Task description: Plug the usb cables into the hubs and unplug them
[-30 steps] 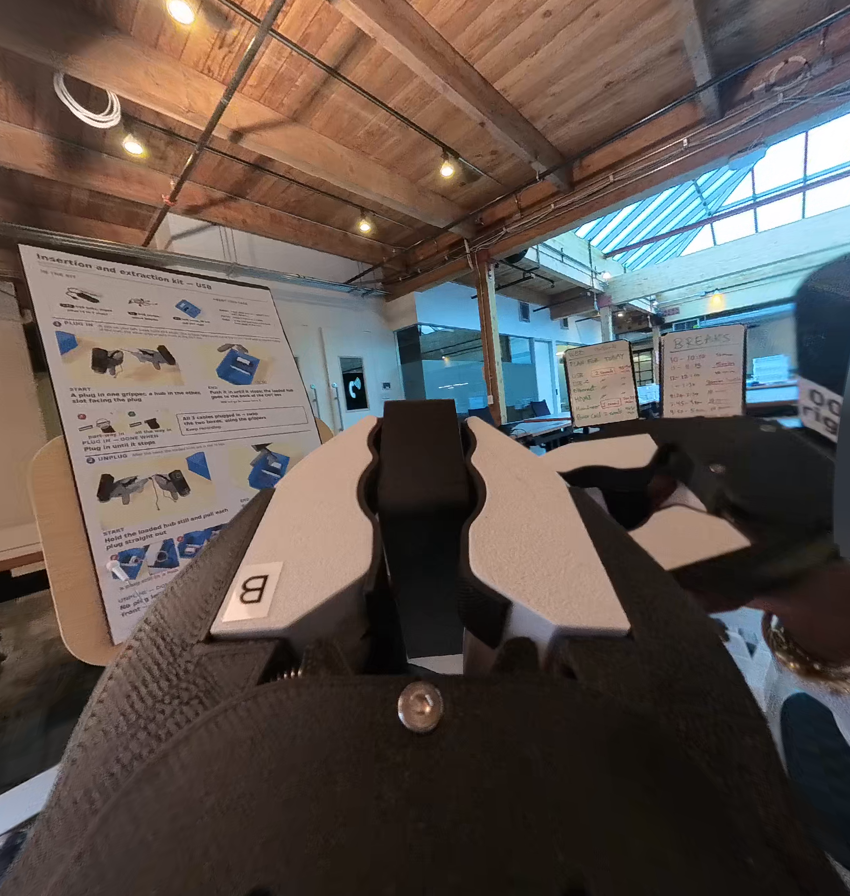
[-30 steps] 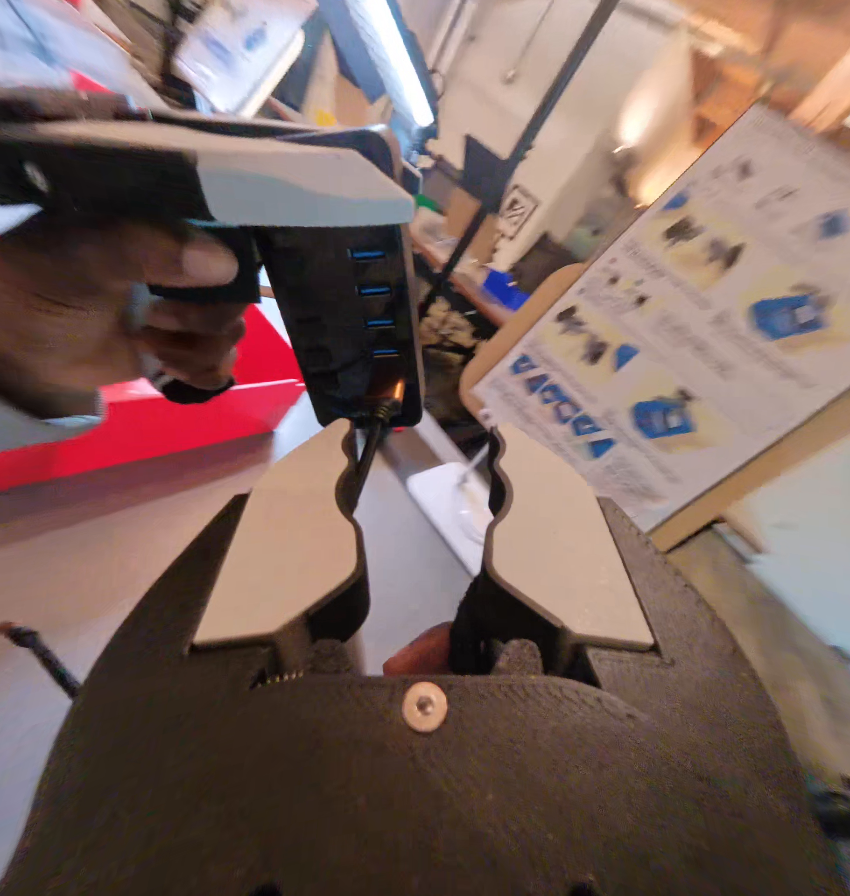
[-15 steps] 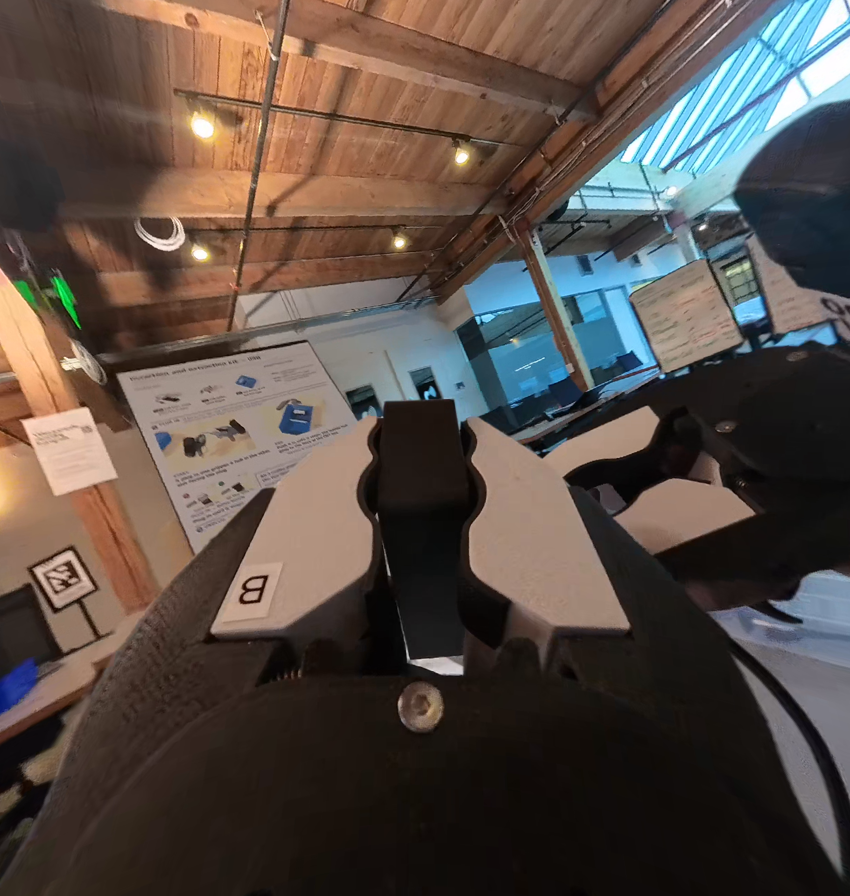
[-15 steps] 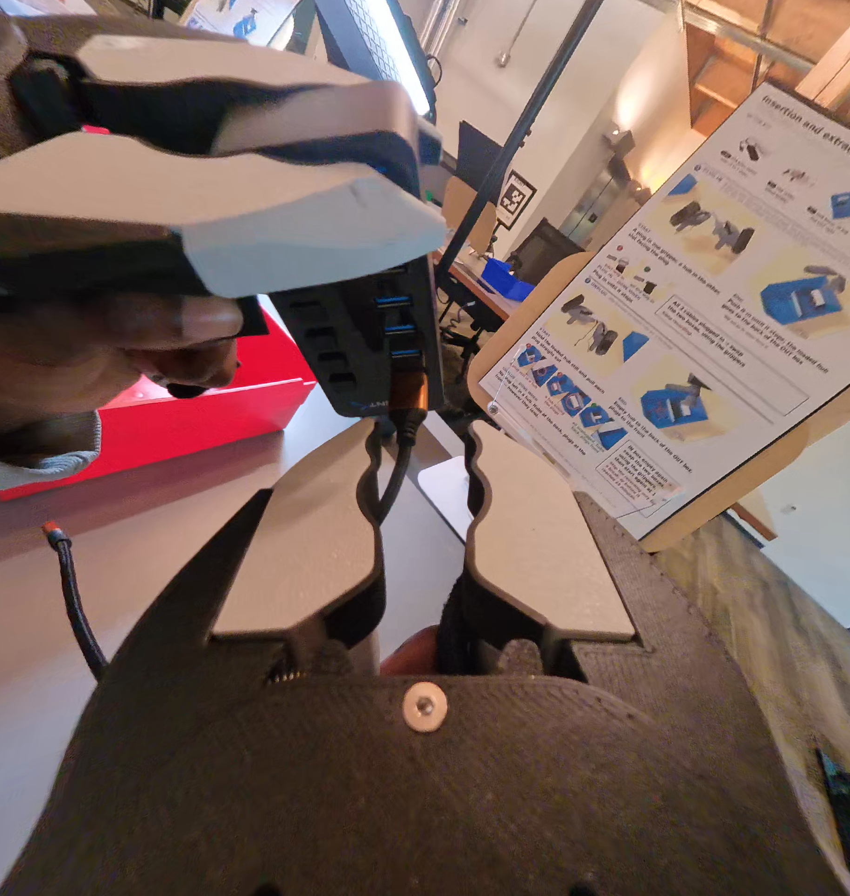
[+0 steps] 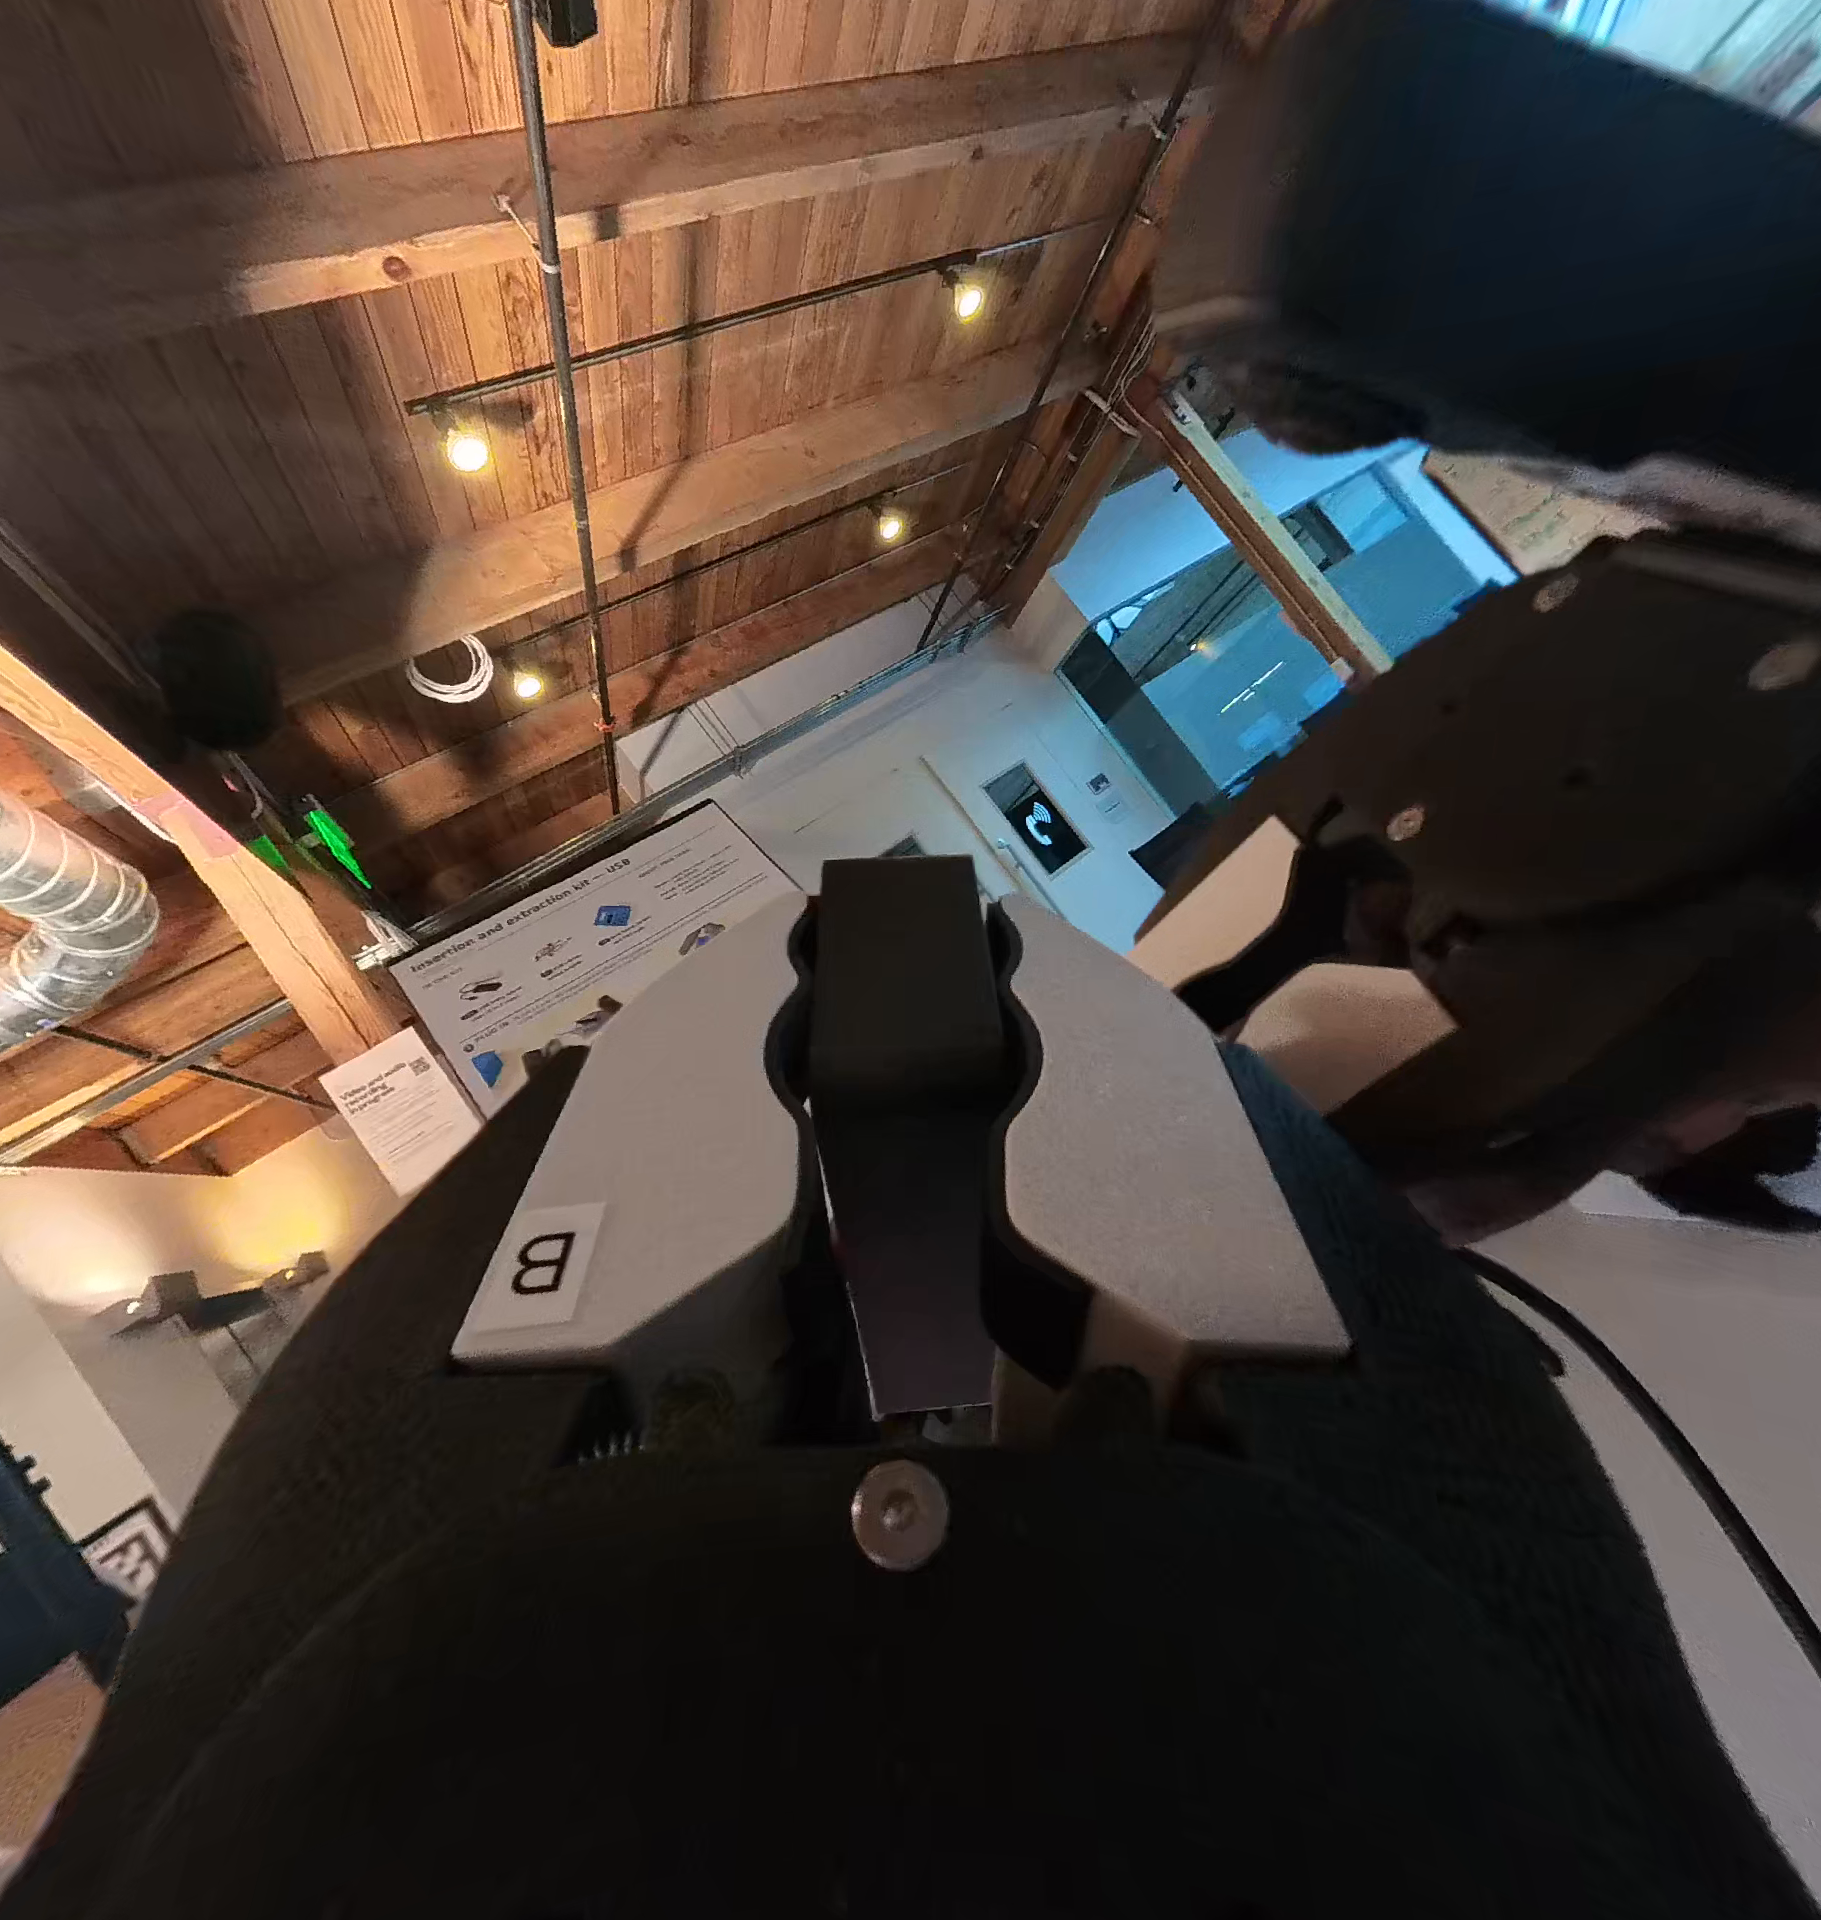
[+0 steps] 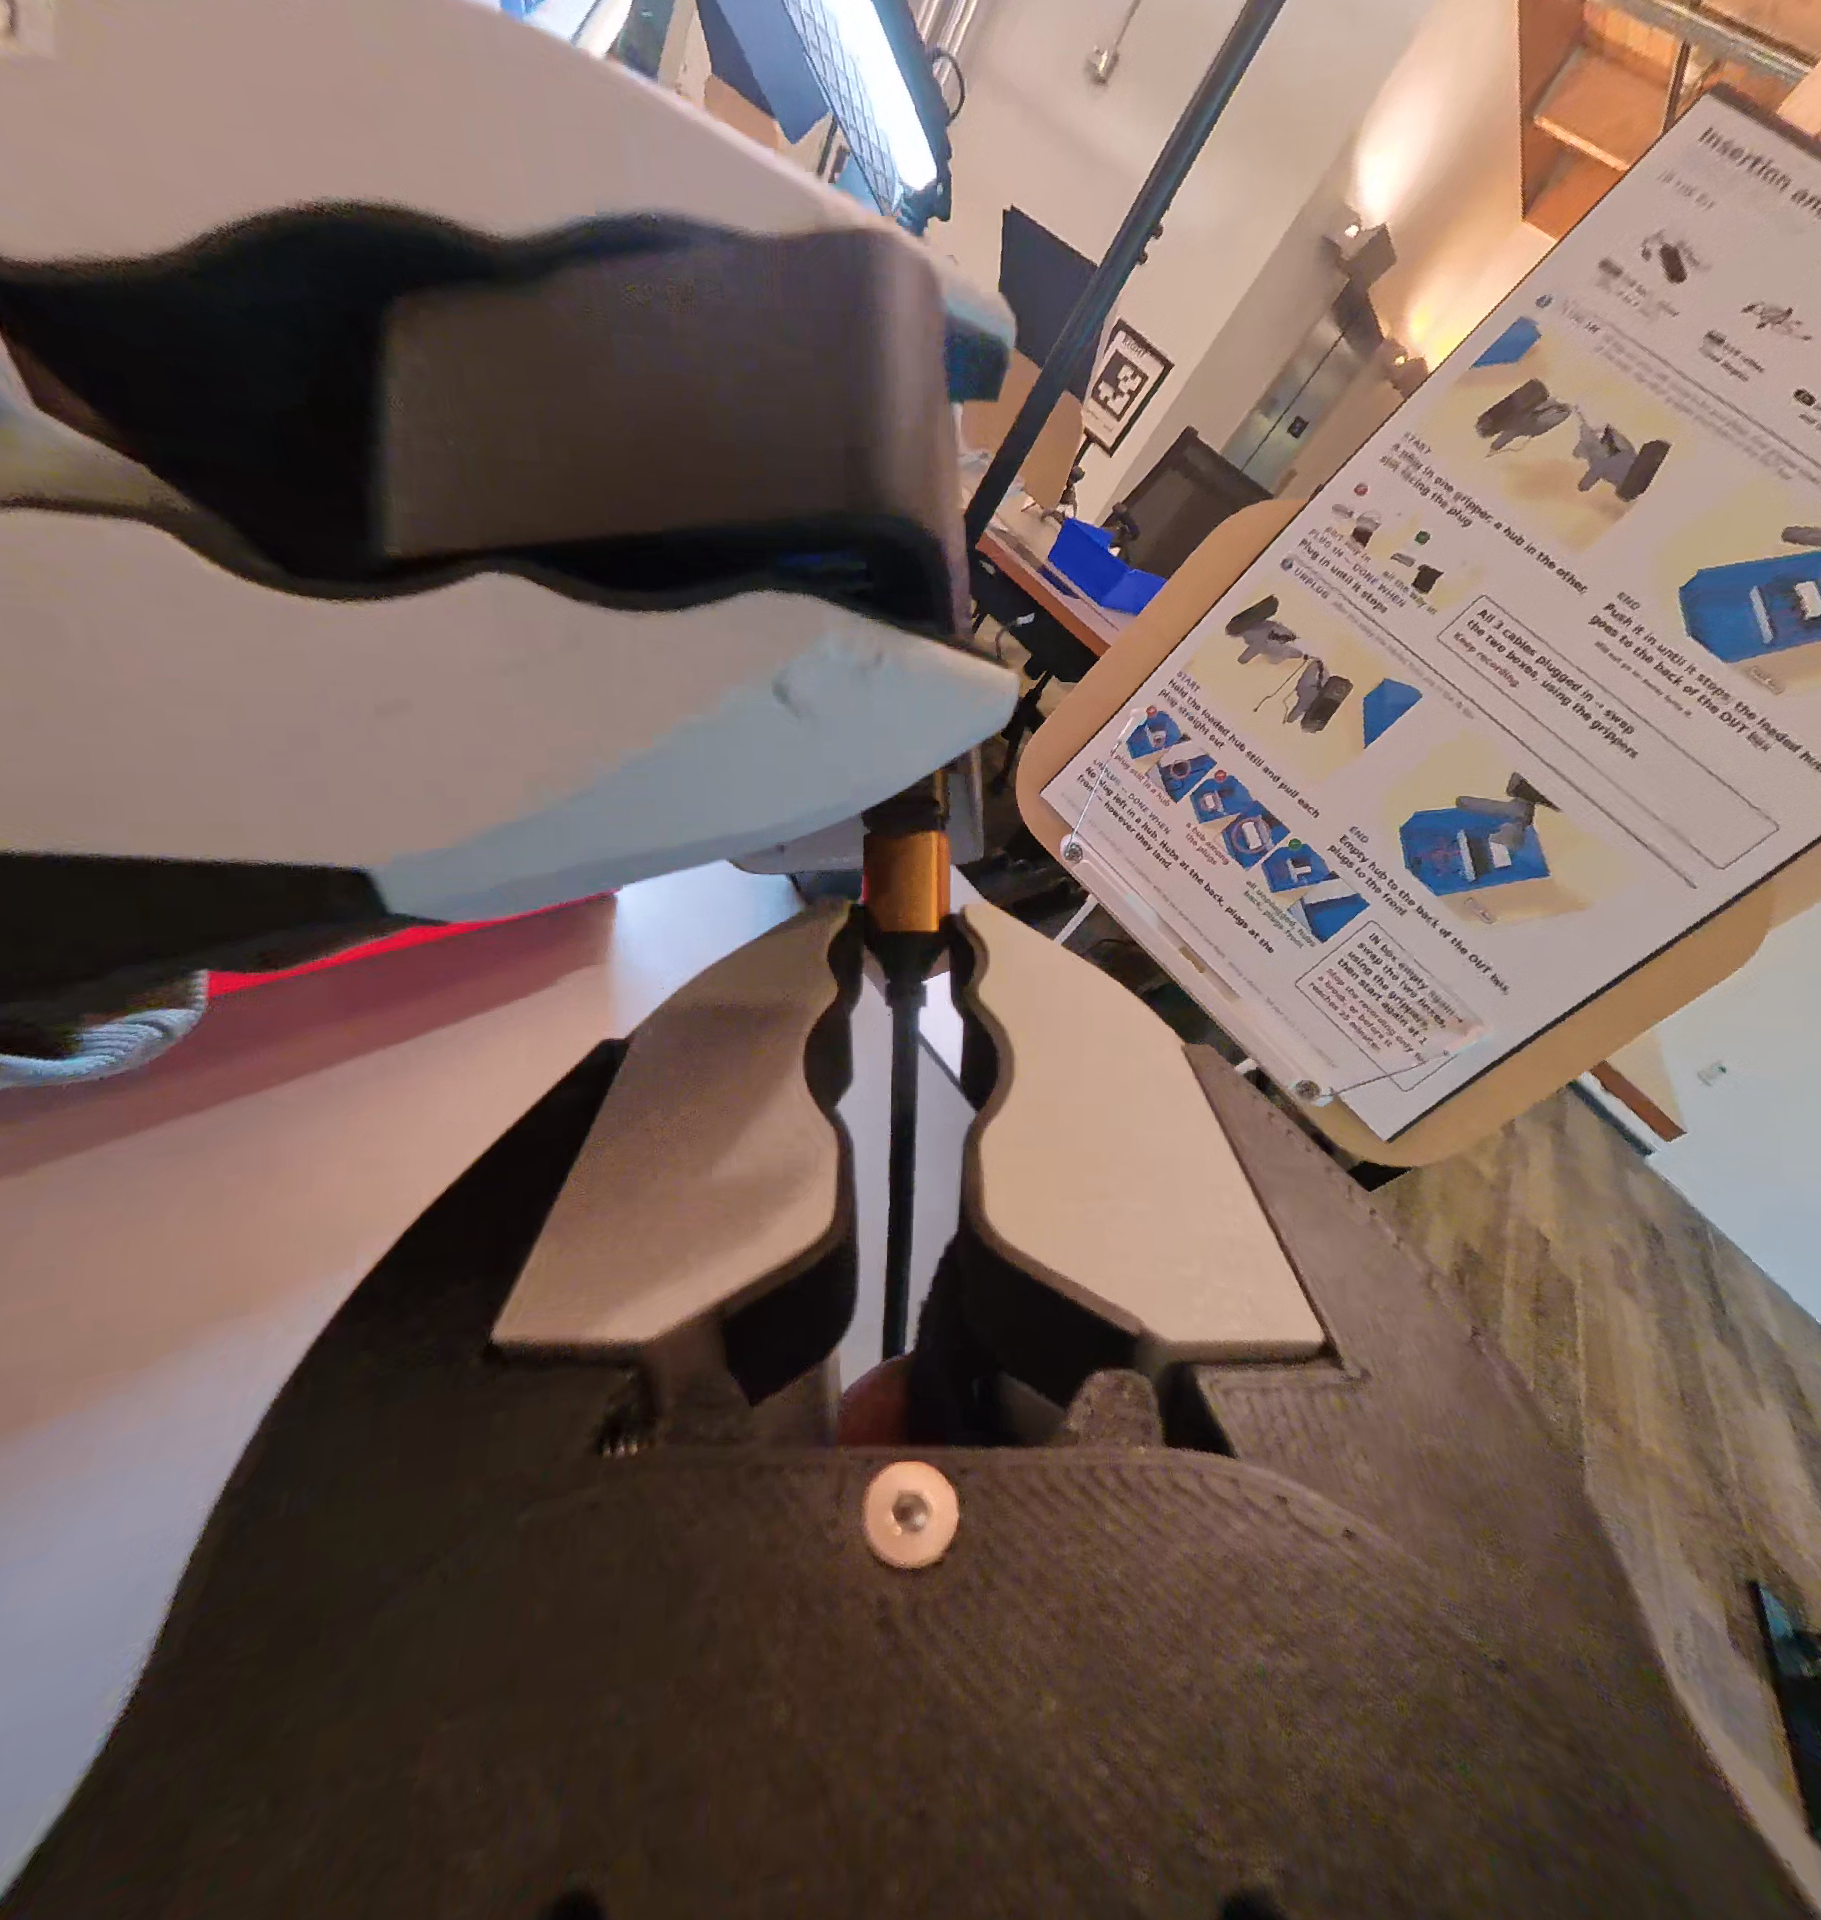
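Observation:
My left gripper [image 5: 901,935] is shut on a black USB hub [image 5: 901,997] and points up toward the wooden ceiling. In the right wrist view, that left gripper [image 6: 947,499] with the hub [image 6: 625,405] fills the upper left. An orange USB plug [image 6: 906,873] sticks out of the hub's underside, and its black cable [image 6: 901,1143] runs down between my right fingers. My right gripper [image 6: 906,925] is closed on the plug's lower end. The right gripper also shows in the left wrist view [image 5: 1259,966], at the right.
An instruction poster on a wooden board [image 6: 1457,675] stands close to the right; it also shows in the left wrist view [image 5: 594,966]. A red bin [image 6: 366,945] sits behind the hub on the white table [image 6: 158,1247]. A loose black cable [image 5: 1716,1507] trails over the table. One gripper's finger ends stand about 8 centimetres off the other's.
My right fingers have narrowed from wide open to closed around the orange plug. The hub has come closer, and the left gripper has tilted further up toward the ceiling.

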`<state>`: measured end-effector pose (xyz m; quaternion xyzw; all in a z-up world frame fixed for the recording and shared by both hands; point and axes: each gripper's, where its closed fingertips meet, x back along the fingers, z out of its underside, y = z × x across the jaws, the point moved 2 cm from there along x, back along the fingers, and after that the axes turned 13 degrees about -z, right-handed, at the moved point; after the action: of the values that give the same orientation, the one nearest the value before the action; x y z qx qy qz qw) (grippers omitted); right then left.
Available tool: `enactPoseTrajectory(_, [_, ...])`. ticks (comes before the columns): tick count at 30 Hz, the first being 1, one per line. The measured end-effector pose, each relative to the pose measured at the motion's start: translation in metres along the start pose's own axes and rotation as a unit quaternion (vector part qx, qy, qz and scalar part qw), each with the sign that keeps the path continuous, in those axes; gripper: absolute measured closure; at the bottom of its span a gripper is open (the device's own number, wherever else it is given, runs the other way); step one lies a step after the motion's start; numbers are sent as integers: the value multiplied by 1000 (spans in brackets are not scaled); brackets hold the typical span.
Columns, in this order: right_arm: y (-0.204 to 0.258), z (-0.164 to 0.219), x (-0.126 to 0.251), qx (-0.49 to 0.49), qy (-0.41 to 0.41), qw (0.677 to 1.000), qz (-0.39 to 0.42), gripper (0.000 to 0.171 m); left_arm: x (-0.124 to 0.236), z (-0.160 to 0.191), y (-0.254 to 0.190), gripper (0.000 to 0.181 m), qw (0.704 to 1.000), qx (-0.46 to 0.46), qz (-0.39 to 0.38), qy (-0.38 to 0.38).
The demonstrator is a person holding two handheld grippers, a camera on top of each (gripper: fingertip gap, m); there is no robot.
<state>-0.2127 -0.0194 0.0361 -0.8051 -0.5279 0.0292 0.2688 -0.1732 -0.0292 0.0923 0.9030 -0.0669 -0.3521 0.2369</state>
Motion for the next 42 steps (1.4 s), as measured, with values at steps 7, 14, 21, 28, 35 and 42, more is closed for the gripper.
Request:
enactPoseTrajectory(7, [-7,-12,9,66,-27,996,53,156,0,-1,12,148,999,47,-9,-6])
enactPoseTrajectory(14, [-16,-21,22,128,-40,984,116,156,-3,7,6,135,994,103,36,26])
enactPoseTrajectory(21, [-7,-28,27,125,-55,986,91,157,-3,15,0,139,996,69,52,19])
enactPoseTrajectory(28, [-7,-28,26,120,-84,987,61,157,-3,13,1,144,999,14,33,20])
enactPoseTrajectory(35, [-6,-29,24,119,-115,985,43,157,-2,9,2,147,999,-29,15,13])
enactPoseTrajectory(42, [-4,-30,24,101,-127,986,26,157,-3,11,5,148,998,38,31,26])
